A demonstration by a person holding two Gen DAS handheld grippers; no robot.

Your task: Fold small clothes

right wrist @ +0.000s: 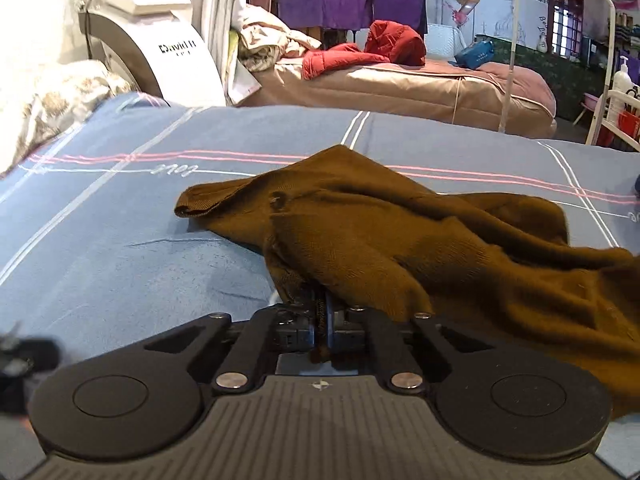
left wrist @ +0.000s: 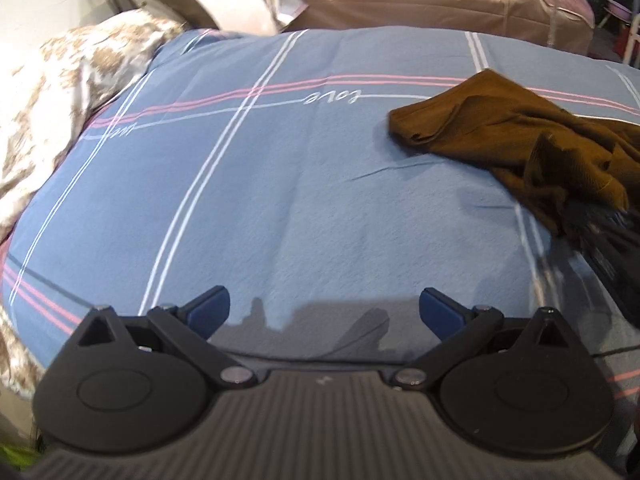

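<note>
The brown knit garment (right wrist: 400, 240) lies crumpled on the blue striped bed cover (right wrist: 120, 248), toward its right side. The right hand-held gripper (right wrist: 322, 312) has its blue pads pressed together on the garment's near edge. The left hand-held gripper (left wrist: 324, 312) hovers over bare cover with its fingers spread wide, holding nothing, well apart from the garment (left wrist: 500, 132).

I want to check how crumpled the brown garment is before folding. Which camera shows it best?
The right wrist view: the brown garment fills the middle, showing its folds and the right gripper shut on its near edge. The left wrist view shows only part of it at the right edge, beyond the open left gripper.
</note>
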